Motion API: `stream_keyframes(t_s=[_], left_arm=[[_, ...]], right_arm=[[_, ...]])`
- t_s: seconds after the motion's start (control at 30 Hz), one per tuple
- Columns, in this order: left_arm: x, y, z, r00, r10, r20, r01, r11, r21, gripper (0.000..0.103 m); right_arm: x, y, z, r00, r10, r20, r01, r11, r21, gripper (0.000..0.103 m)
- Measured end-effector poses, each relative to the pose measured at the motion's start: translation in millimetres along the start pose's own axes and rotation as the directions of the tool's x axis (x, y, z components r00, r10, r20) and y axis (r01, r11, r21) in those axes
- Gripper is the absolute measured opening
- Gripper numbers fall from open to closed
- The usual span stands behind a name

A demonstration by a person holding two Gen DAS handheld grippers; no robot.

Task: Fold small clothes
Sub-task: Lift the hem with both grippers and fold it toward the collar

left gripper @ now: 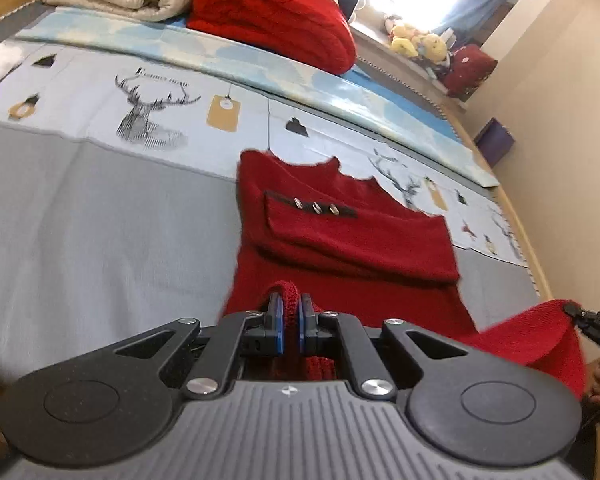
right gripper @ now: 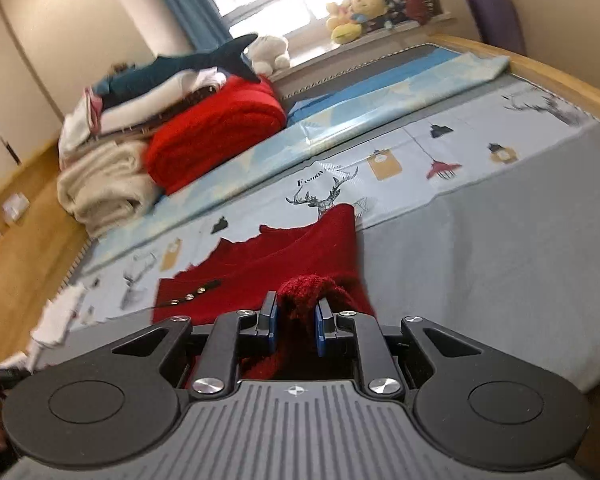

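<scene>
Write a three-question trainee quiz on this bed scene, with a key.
1. True or false: the left hand-held gripper is shut on the red knit garment.
2. What is folded beside the cream blanket? A) red blanket B) green towel C) black coat
3. Fill in: the right hand-held gripper pinches the garment's ____ colored knit.

Key: 1 true; 2 A, the red blanket; 3 red.
</scene>
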State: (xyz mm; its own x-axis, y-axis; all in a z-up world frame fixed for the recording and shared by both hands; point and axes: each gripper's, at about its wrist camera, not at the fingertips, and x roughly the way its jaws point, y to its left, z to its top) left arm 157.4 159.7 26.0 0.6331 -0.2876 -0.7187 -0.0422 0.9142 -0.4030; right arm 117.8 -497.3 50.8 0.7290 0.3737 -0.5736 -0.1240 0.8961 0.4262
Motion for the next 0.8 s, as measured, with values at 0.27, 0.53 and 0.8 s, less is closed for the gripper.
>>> stream_keyframes(t_s=[0.27,0.53,0.8], left_arm=[[98.0,45.3,60.7,0.998,0.026,-0.050,-0.032,0.993,-0.113,0.007],[144.2,45.1,61.5,0.987,0.098,-0.131,-0.108,0.991,-0.077,0.007],[147.4,53.3,61.4,0.987,0.107,-0.121,-0.124,0.982,-0.140,0.008]], right_arm=[[105.2,-14.4,50.9,0.995,-0.070,-0.073,0.068,0.997,-0.027,0.018],[180.6,-25.9,36.1,0.970,-0.168,-0.174,0.159,0.985,-0.062,0.018],[195.5,-27.1,31.8,0.961,-0.205,-0.186,0.196,0.978,-0.065,0.019]])
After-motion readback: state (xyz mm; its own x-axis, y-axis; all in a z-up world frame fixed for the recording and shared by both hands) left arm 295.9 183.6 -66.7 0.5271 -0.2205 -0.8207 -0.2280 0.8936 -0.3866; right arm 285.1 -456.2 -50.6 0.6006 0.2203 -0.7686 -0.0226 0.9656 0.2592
